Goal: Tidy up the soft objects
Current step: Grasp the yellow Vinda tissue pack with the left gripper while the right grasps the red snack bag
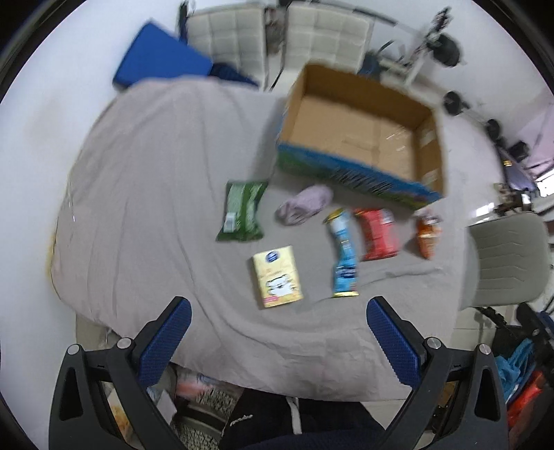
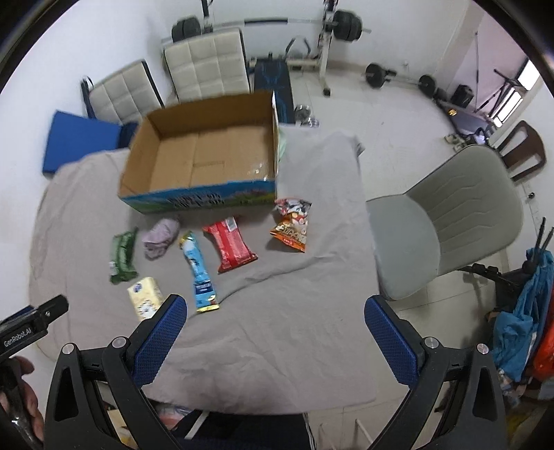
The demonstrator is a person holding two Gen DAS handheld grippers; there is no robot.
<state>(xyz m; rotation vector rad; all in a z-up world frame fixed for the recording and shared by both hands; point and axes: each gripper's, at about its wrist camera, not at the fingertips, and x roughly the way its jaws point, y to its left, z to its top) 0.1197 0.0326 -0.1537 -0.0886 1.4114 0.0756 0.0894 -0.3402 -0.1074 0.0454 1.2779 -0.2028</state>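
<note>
Soft packs lie on a grey cloth-covered table [image 1: 145, 194]: a green pack [image 1: 242, 211] [image 2: 123, 254], a balled lilac cloth [image 1: 304, 204] [image 2: 160, 237], a yellow tissue pack [image 1: 278, 277] [image 2: 144, 301], a long blue pouch [image 1: 343, 254] [image 2: 199, 273], a red pack [image 1: 377, 233] [image 2: 230, 245] and an orange snack bag [image 1: 428, 235] [image 2: 291, 230]. An open, empty cardboard box [image 1: 360, 138] [image 2: 204, 155] stands behind them. My left gripper [image 1: 278, 341] is open and empty above the table's near edge. My right gripper [image 2: 275, 341] is open and empty, also at the near edge.
A grey-green chair [image 2: 446, 221] [image 1: 509, 256] stands right of the table. Two white padded chairs [image 2: 204, 65] and a blue mat [image 2: 79, 138] are behind it. Weights and a bench [image 2: 332, 31] stand at the far wall. The left gripper's body [image 2: 27, 329] shows at the right view's lower left.
</note>
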